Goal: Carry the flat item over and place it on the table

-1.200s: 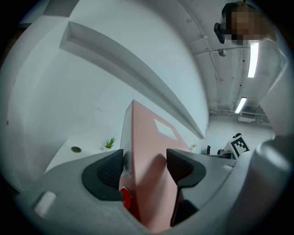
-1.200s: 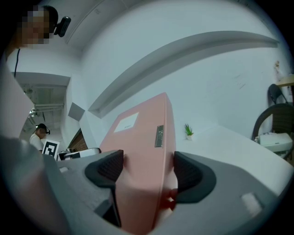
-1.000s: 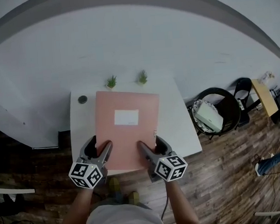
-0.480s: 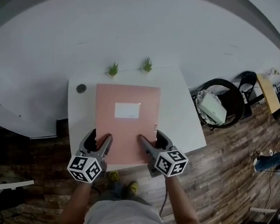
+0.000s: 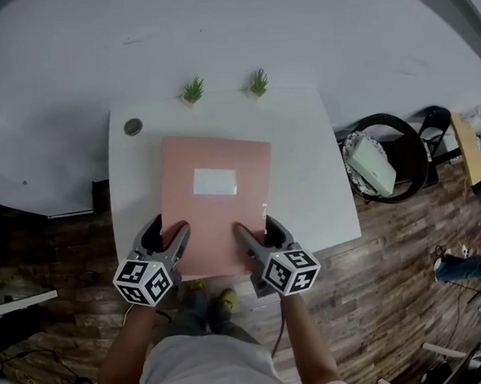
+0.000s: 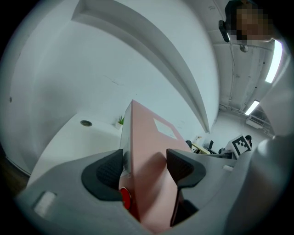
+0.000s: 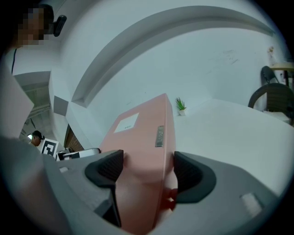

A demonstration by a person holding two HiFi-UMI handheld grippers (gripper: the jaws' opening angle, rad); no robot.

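The pink flat folder [image 5: 217, 199] is hanging over the white bench [image 5: 305, 169], its near edge jutting past the bench's front. Whether it is touching down I cannot tell. The carry is looking nearly done, with lowering and release remaining. The left gripper [image 5: 169, 238] and right gripper [image 5: 256, 231] are each gripping that near edge, jaws closed on it, forearms reaching forward side by side.

Head view: high up, looking steeply down on the white table [image 5: 306, 181], with the left gripper [image 5: 169, 232] and right gripper [image 5: 253, 226] at the near edge. Each gripper view sits close behind its own jaws, facing forward along the pink folder [image 5: 218, 222]. All three views share the folder, the table and the potted plants [image 5: 193, 90].
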